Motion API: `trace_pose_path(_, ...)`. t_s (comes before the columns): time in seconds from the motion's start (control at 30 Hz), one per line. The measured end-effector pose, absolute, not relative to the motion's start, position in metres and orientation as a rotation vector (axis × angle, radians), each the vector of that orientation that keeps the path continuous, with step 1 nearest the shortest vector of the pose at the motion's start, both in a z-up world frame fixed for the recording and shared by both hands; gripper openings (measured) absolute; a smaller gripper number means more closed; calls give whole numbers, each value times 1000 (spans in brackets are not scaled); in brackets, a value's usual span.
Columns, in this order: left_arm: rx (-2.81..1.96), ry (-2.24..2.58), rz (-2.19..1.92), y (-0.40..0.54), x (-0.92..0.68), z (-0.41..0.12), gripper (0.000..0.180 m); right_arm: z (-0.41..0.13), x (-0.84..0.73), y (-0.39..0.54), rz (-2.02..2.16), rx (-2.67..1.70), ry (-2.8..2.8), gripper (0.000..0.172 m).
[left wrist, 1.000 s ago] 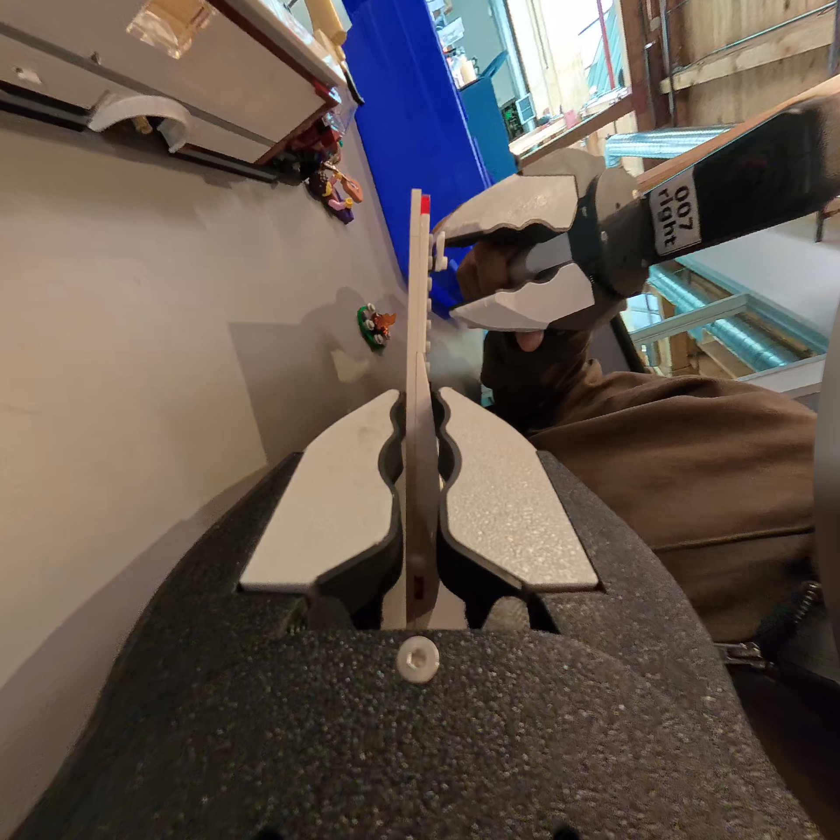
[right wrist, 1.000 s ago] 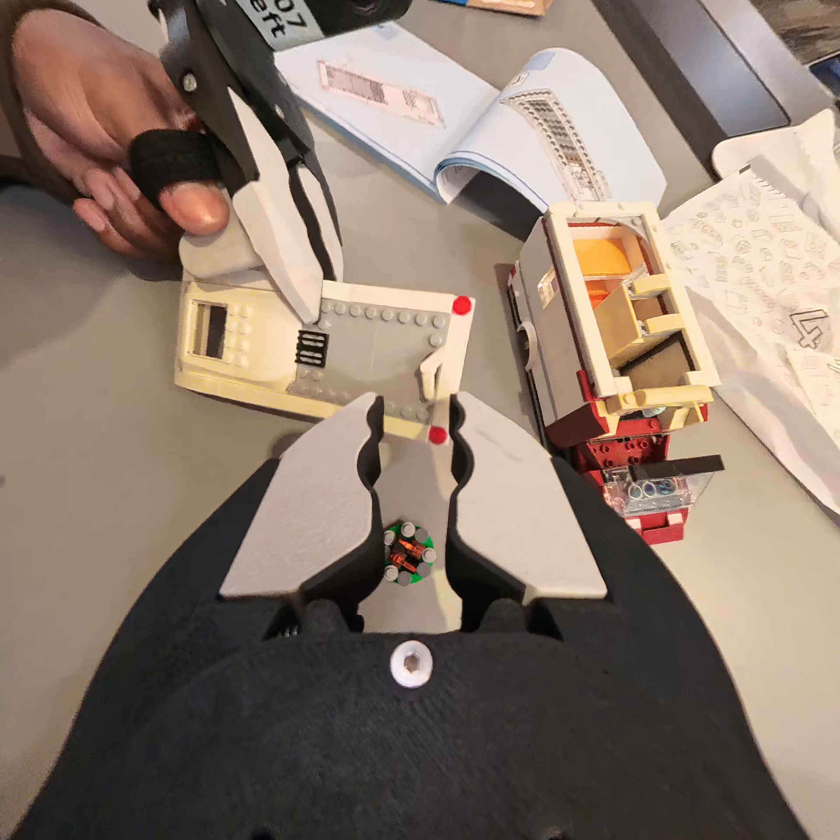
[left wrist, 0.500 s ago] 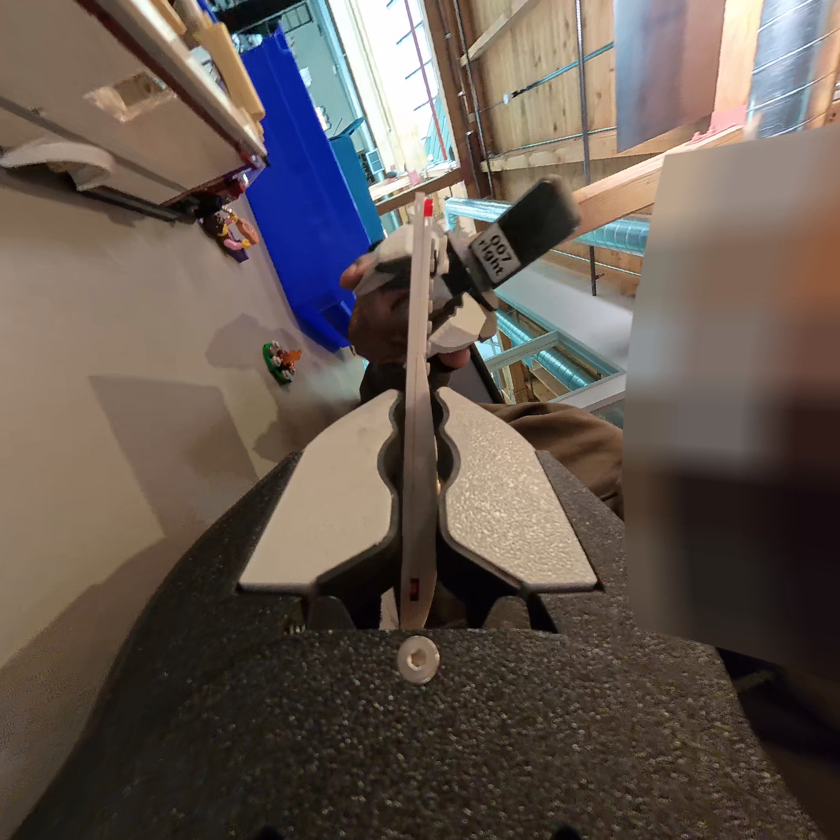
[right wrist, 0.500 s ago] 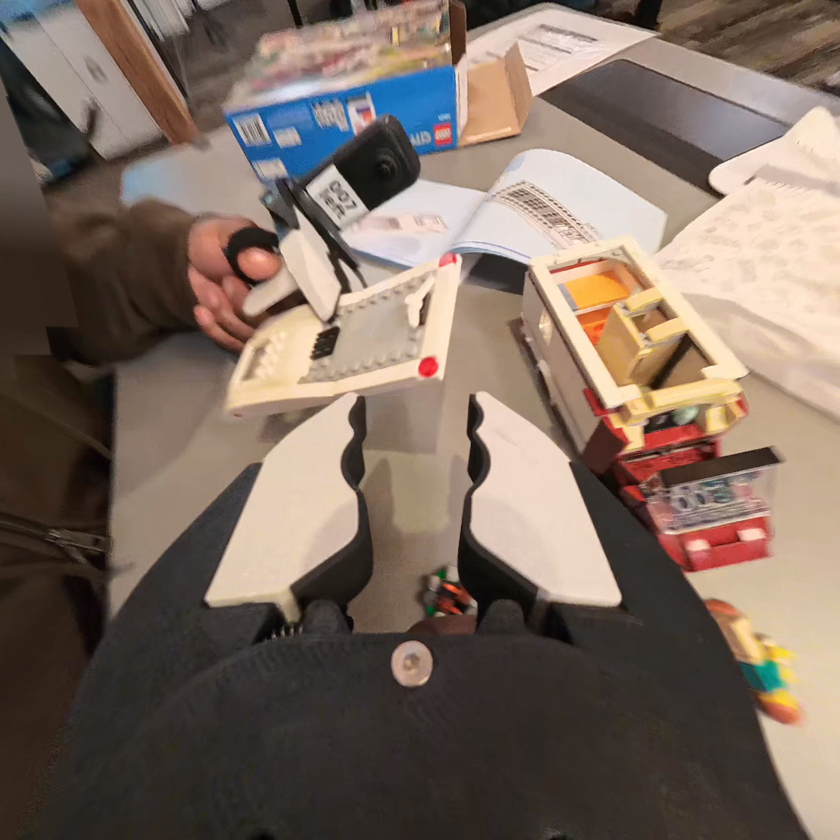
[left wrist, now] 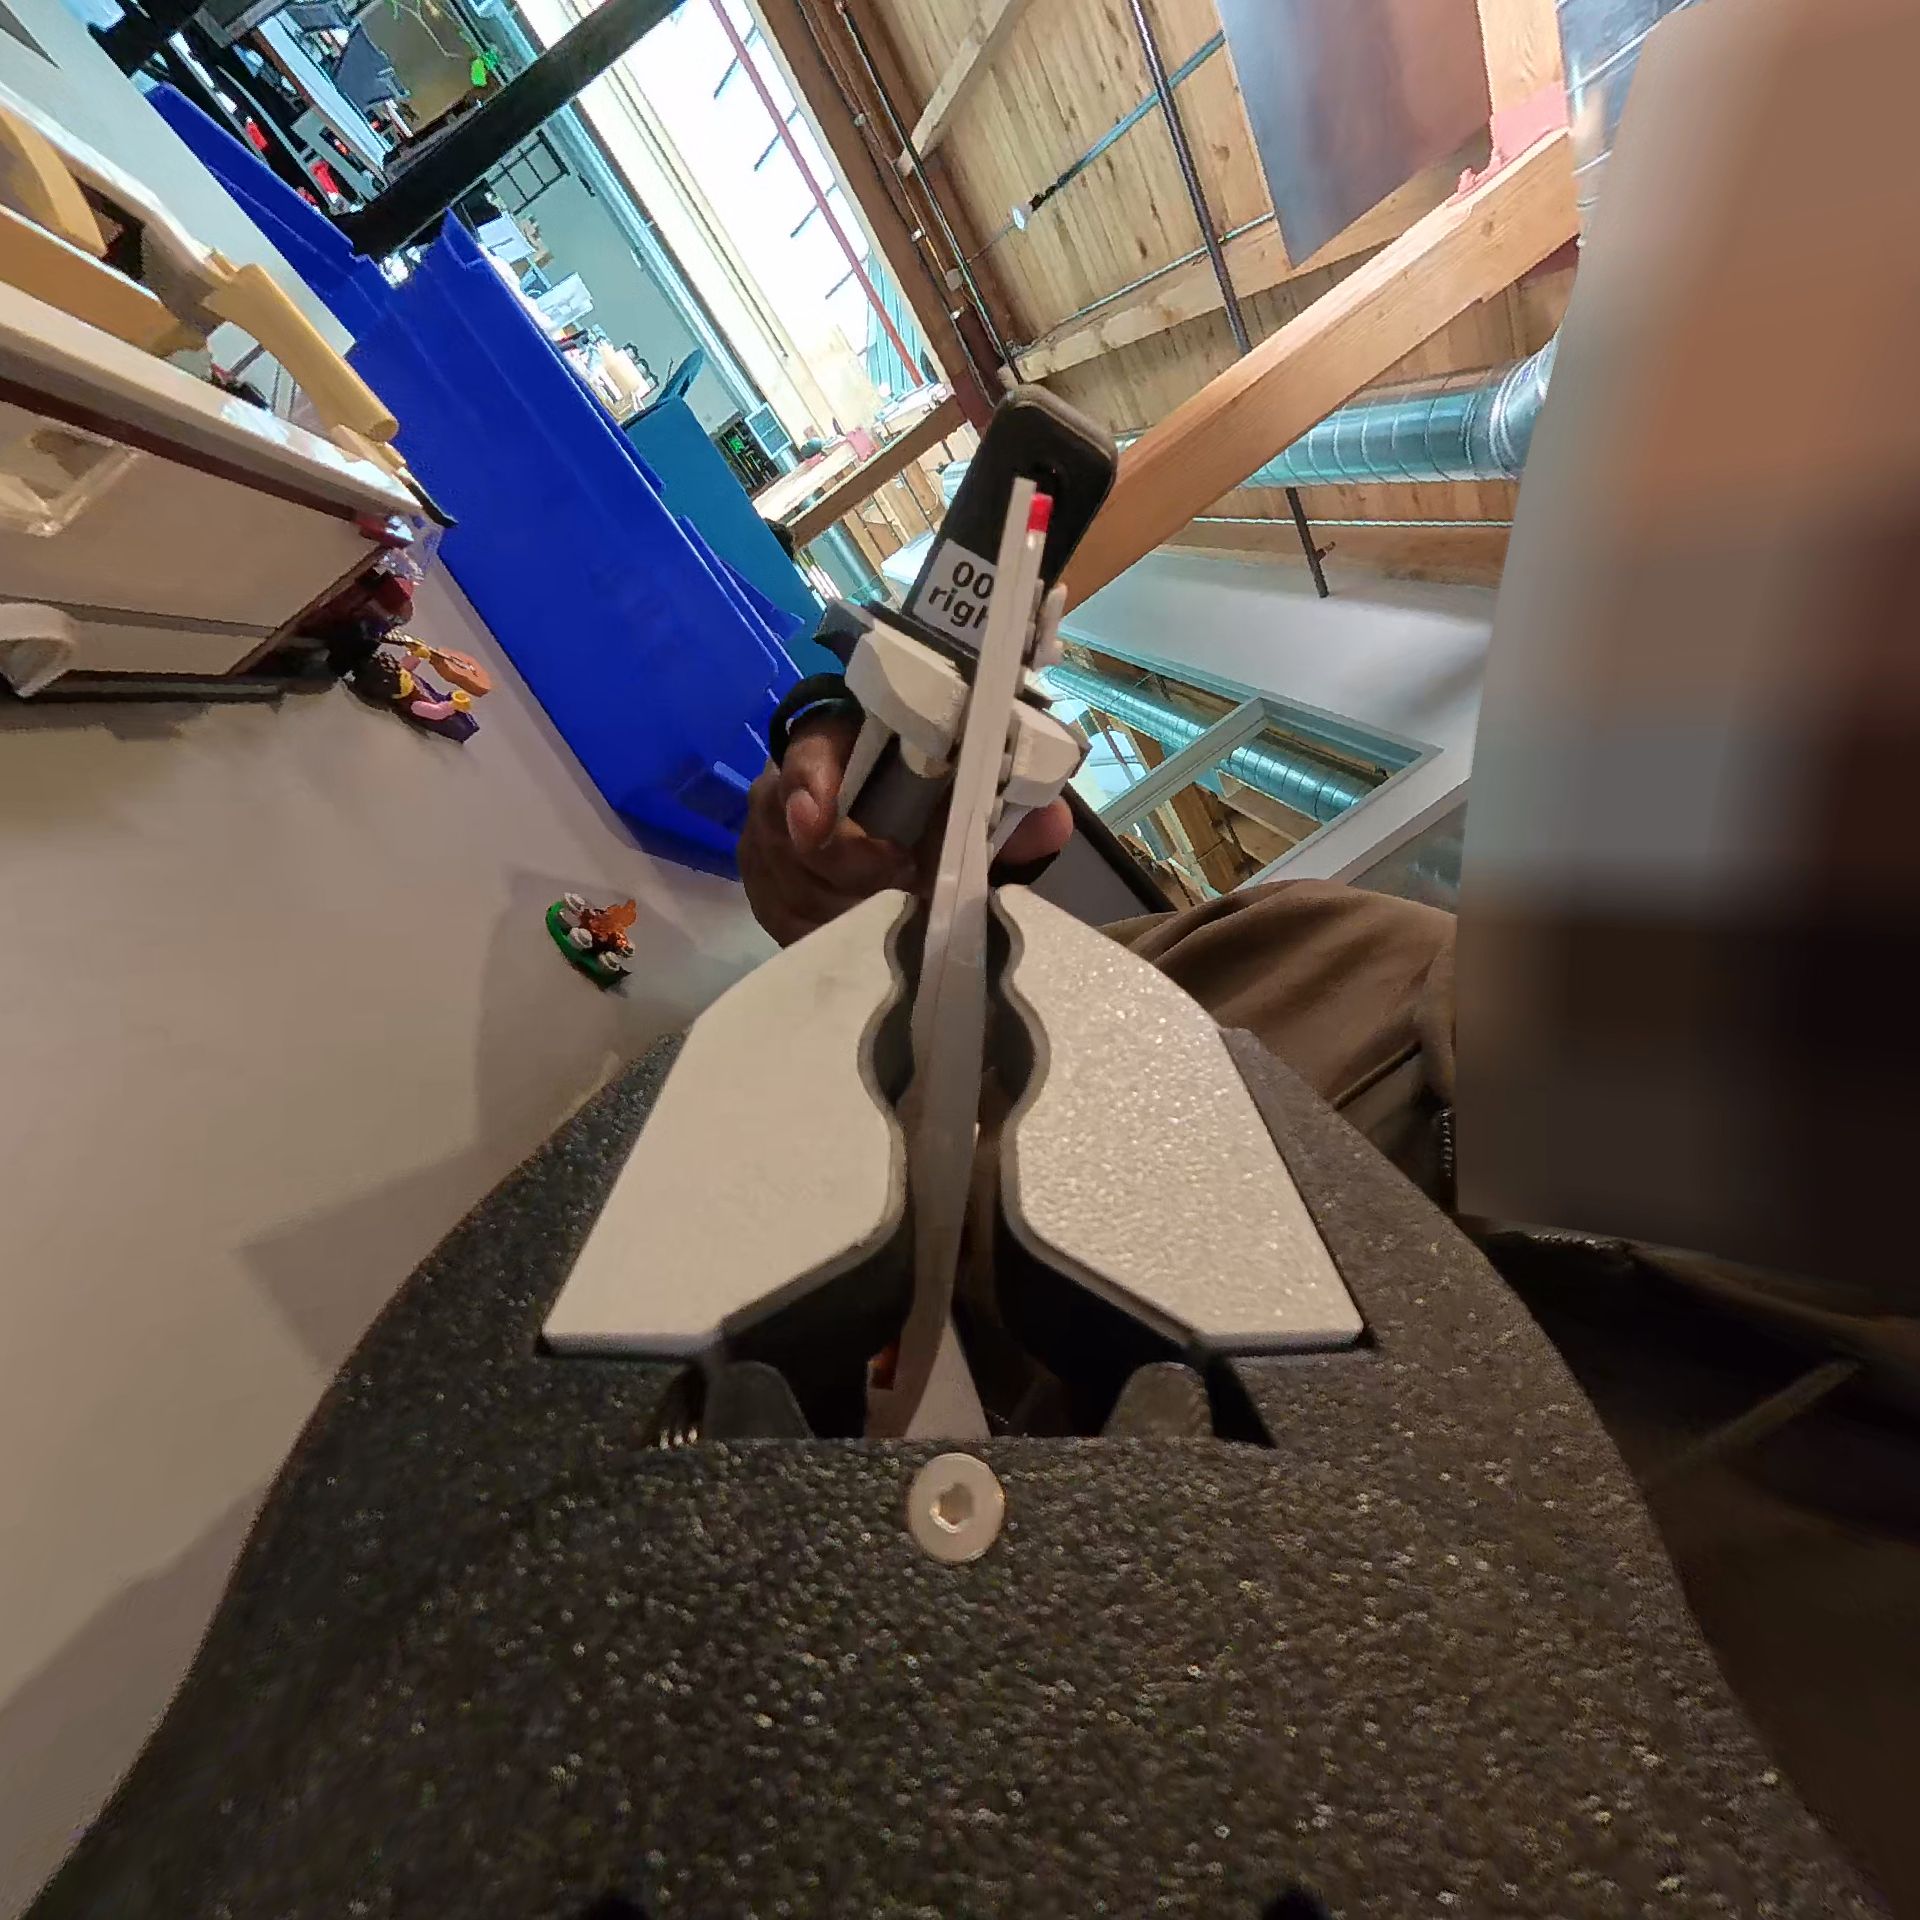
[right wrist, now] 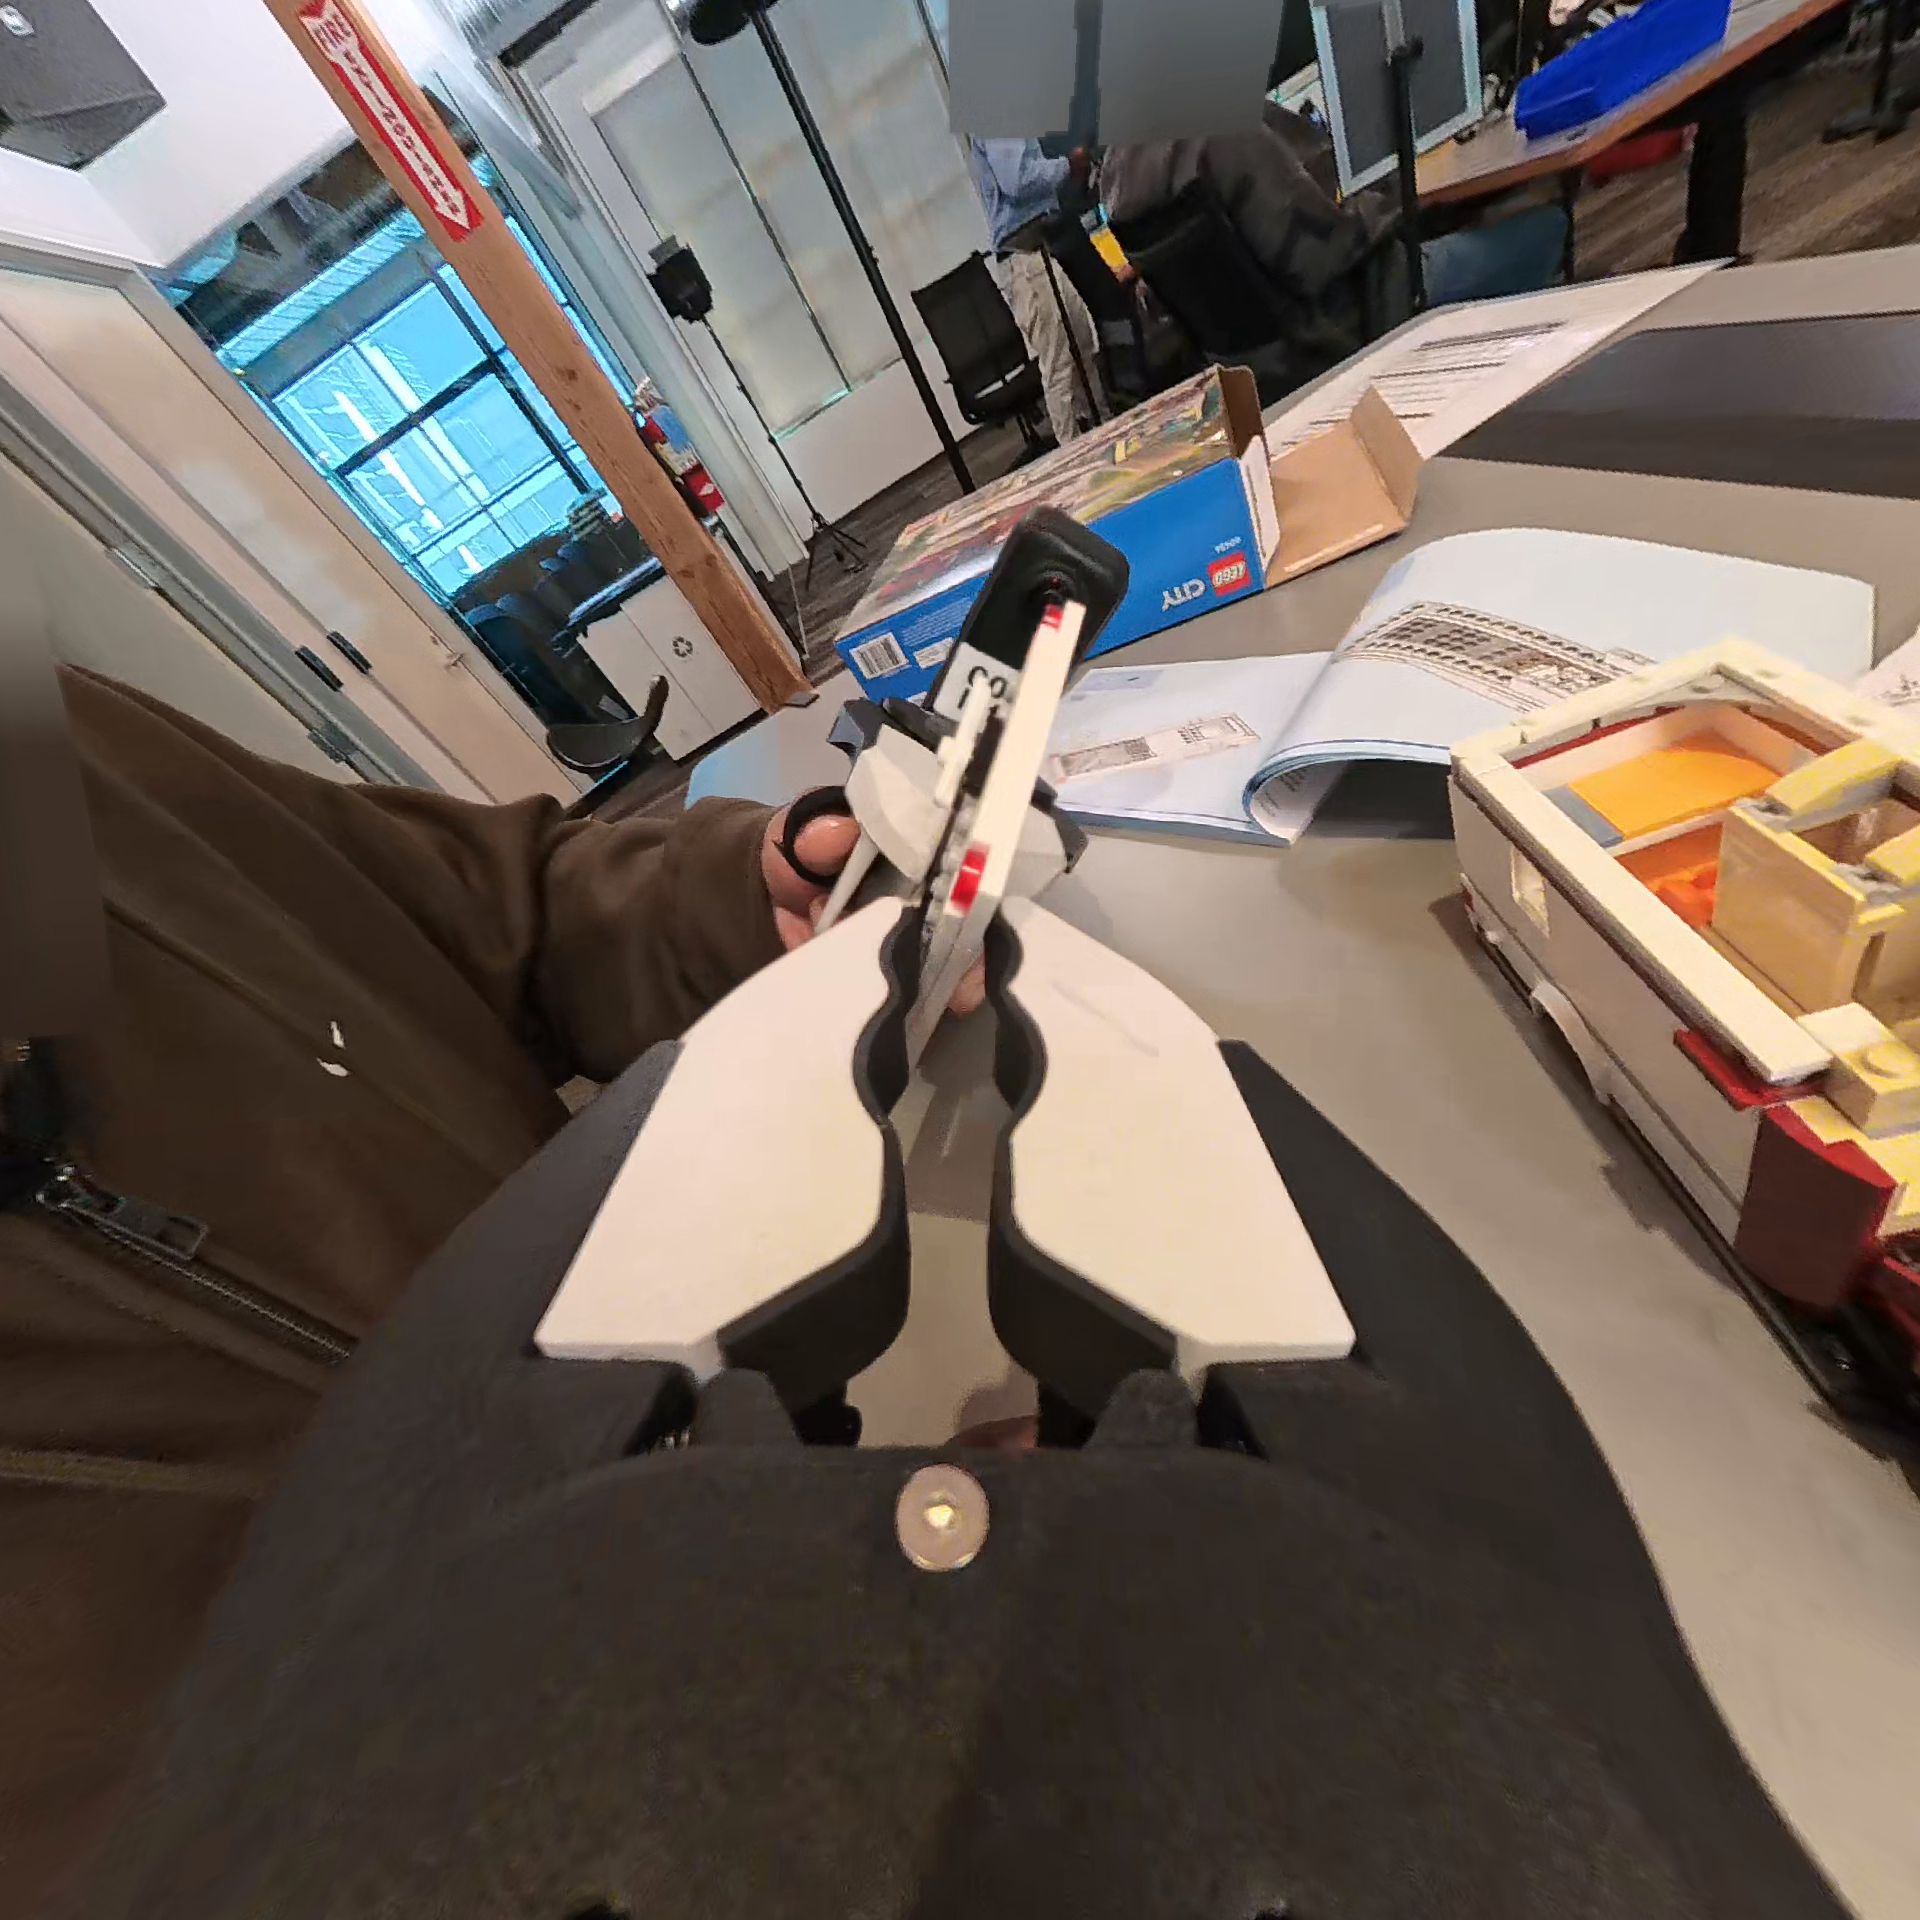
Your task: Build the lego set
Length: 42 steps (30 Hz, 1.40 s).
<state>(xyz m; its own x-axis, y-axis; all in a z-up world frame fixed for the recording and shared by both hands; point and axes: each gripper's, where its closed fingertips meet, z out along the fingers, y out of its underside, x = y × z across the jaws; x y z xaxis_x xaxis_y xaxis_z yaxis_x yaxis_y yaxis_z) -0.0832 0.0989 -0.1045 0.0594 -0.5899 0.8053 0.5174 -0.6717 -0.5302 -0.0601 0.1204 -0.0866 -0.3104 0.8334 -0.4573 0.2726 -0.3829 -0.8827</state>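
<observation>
We are seeing print on a blue box [right wrist: 1049, 582], an open booklet [right wrist: 1455, 665], a red sign [right wrist: 400, 125] and a white sticker [left wrist: 961, 603], none repeated here.

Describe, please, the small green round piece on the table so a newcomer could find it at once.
In the left wrist view, start at the big blue bin on the grey table. Nearer the camera lies the small green round piece, topped with orange and grey bits, alone, unlike the purple-based figure.

Big mosaic patch [left wrist: 1704, 727] blocks the right side of the left wrist view. The van [right wrist: 1704, 935] runs off the frame edge, and the plate [right wrist: 997, 790] hides the far gripper's fingertips.
</observation>
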Motion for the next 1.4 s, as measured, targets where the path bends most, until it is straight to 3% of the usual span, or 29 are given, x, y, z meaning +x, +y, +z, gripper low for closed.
trace_pose_path(0.43,-1477,409,-1367,88,-68,-77,20,-59,-56,102,1703,-1290,-1516,8)
trace_pose_path(0.87,-1444,490,-1157,86,-62,-70,9,-64,-62,87,1552,-1171,-1593,9)
trace_pose_path(1.07,-1513,389,-1103,96,-63,-69,8,-55,-61,106,1114,-952,-1515,24)
trace_pose_path(1.23,-1609,185,-1286,103,-62,-69,9,-50,-60,117,754,-792,-1510,37)
trace_pose_path(1.4,-1677,71,-1379,106,-68,-80,8,-41,-61,115,669,-689,-1577,29)
